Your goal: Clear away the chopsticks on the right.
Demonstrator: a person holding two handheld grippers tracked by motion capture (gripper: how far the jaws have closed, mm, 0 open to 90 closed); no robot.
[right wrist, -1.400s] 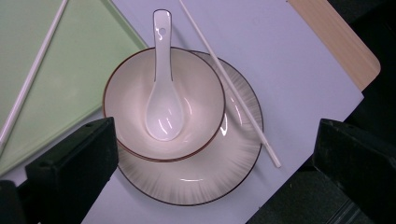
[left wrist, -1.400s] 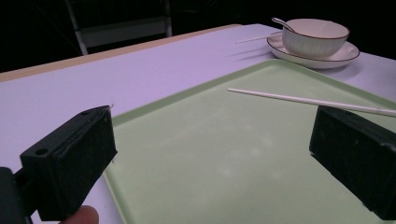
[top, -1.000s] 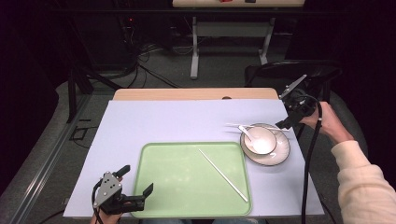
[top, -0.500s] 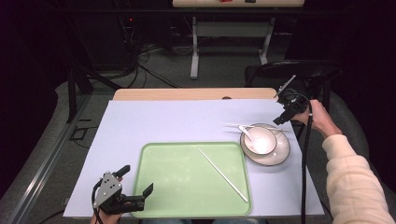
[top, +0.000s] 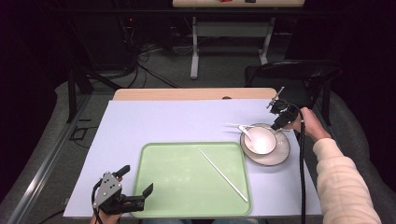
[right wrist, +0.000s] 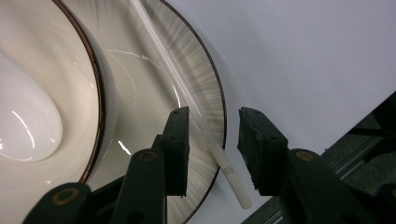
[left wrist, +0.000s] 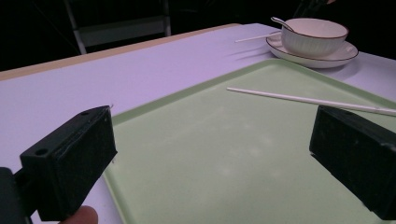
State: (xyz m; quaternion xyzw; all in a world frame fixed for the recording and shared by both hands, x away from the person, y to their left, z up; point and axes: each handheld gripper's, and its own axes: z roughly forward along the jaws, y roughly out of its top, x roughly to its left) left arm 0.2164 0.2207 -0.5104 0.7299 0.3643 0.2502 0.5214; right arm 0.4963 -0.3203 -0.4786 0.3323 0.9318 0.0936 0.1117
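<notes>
Covering table (top: 163, 121): lilac sheet; green tray (top: 187, 205) near front edge; dark room.

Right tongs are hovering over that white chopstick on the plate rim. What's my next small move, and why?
Probably close the right tongs on the white chopstick. In the right gripper view its jaws stand open on either side of the stick, which lies across the rim of the plate beside the bowl, not yet gripped. A second chopstick already lies in the green tray, so this one likely belongs there too.
</notes>
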